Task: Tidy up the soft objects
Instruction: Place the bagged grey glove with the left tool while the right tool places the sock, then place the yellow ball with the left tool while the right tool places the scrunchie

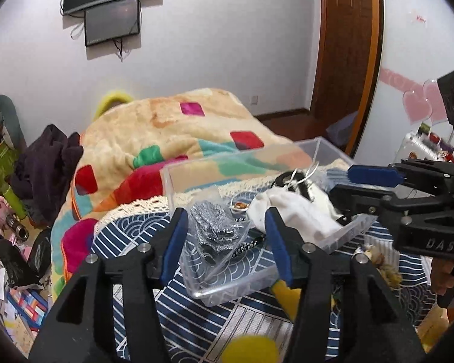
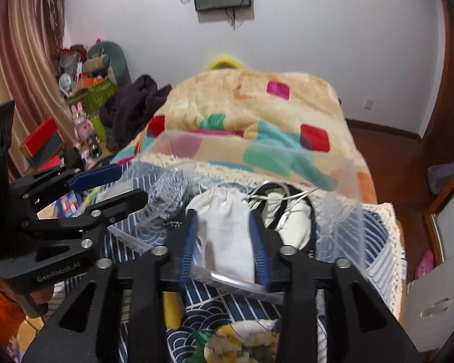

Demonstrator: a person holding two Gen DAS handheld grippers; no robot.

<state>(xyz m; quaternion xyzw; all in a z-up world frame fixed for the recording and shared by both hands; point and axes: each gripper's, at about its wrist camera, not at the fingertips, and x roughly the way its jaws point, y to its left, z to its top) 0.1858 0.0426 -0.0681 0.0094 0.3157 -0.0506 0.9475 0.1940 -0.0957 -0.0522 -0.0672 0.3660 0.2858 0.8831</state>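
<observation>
- Clutter filled the clear plastic box [image 1: 287, 157] you worked over, which sat on the blue wave-patterned cloth [image 1: 130, 236] at the near end of the bed.
- Your left gripper [image 1: 227, 230] stood with its blue pads apart at the box's near wall; the silver mesh pouch [image 1: 215, 230] lay between them in the box, and neither pad visibly pressed on it.
- Your right gripper [image 2: 224, 242] had its pads partly spread on either side of the white drawstring bag [image 2: 224, 227] (whether they actually touched the cloth was hard to tell, since the box's clear wall blurred that edge).
- Behind the white bag, a second pale bag [image 2: 293, 220] and a tangle of white cord [image 2: 287, 199] were half hidden, with something black beneath that you couldn't identify.
- A small orange-brown item [image 1: 240, 205] beside the mesh pouch was too small to name.
- The patchwork blanket [image 1: 166, 127] covered the bed beyond, and only a yellow edge [image 1: 112, 99] showed behind it.
- A yellow shape [image 1: 284, 296] was cut off under your left gripper.
</observation>
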